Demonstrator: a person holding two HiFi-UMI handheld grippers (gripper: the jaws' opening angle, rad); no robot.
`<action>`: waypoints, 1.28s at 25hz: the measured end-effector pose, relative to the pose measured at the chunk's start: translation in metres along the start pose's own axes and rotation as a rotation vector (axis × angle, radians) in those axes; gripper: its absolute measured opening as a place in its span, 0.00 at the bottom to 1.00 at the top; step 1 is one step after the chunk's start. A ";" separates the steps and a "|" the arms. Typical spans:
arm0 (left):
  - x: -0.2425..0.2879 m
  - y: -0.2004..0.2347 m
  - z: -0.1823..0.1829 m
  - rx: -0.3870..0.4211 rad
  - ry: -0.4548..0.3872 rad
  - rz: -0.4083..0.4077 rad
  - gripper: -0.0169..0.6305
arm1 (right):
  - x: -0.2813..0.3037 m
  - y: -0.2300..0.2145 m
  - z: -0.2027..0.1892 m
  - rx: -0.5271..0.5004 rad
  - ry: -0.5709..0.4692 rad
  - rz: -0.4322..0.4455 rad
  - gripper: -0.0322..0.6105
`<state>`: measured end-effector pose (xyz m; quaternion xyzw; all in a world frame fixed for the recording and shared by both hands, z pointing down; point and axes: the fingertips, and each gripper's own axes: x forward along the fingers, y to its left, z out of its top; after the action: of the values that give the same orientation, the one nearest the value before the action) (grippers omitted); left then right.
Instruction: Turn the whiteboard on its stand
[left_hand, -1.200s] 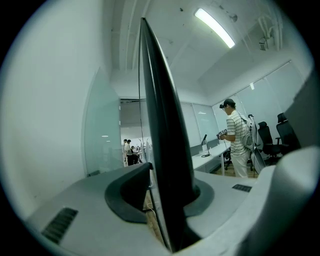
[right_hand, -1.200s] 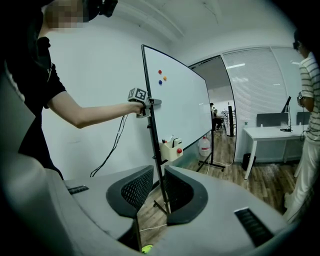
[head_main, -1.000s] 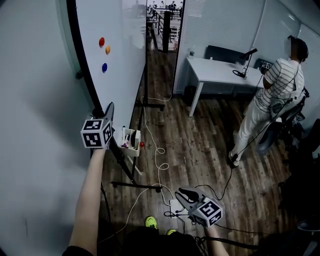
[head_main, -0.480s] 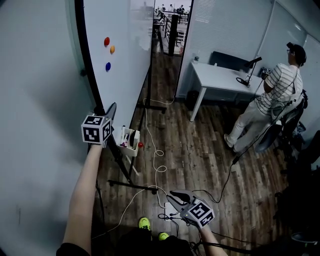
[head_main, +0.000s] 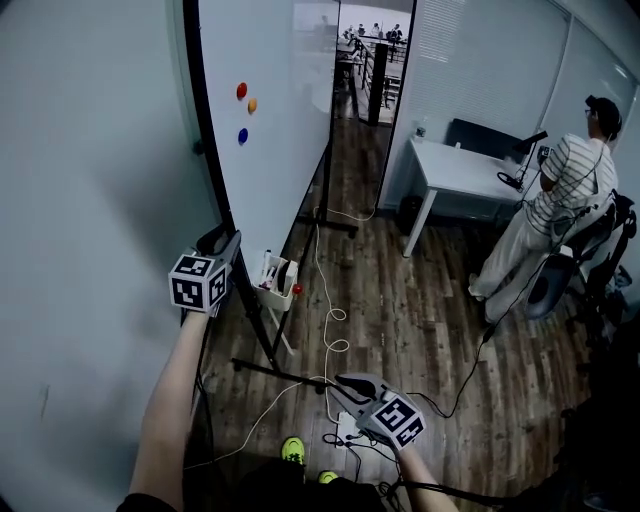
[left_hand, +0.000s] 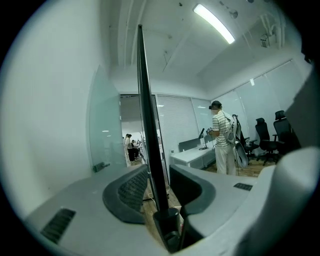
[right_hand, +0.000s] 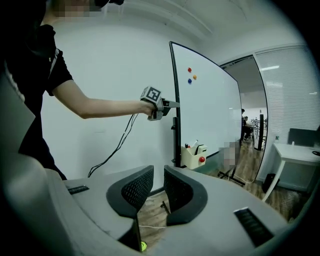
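Observation:
The whiteboard (head_main: 285, 130) stands upright on its black wheeled stand (head_main: 262, 345), edge-on to me, with three coloured magnets (head_main: 245, 105) on its face. My left gripper (head_main: 228, 241) is at the board's near black edge, at about waist height. In the left gripper view that edge (left_hand: 147, 125) runs up between the jaws of the left gripper (left_hand: 159, 190); they are opening and a gap shows beside the left pad. My right gripper (head_main: 345, 381) hangs low over the floor, open, nothing between its jaws. The right gripper view shows the board (right_hand: 210, 110) and the left gripper (right_hand: 170, 104).
A white marker holder (head_main: 277, 280) hangs at the board's lower rail. Cables (head_main: 330, 330) and a power strip (head_main: 345, 430) lie on the wooden floor. A person (head_main: 555, 215) stands at a white desk (head_main: 460, 170) at right, by an office chair (head_main: 590, 250). A grey wall (head_main: 90, 200) is close on the left.
The left gripper stays at the board's edge and has come lower in the head view. The right gripper has shifted slightly. The person at the desk has stepped a little.

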<state>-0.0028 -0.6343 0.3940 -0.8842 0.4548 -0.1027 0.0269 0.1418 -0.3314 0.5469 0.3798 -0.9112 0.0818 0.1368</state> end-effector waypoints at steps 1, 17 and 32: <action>-0.006 -0.001 -0.001 0.005 0.003 0.006 0.23 | -0.001 0.002 0.000 -0.003 -0.002 0.008 0.15; -0.121 -0.094 0.003 0.014 -0.074 -0.095 0.05 | -0.016 0.041 0.026 -0.045 -0.101 0.137 0.04; -0.207 -0.161 -0.026 -0.088 -0.041 -0.133 0.05 | -0.028 0.079 0.017 -0.021 -0.108 0.223 0.04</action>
<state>0.0034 -0.3711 0.4094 -0.9147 0.3986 -0.0662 -0.0097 0.1009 -0.2615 0.5182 0.2784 -0.9547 0.0664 0.0813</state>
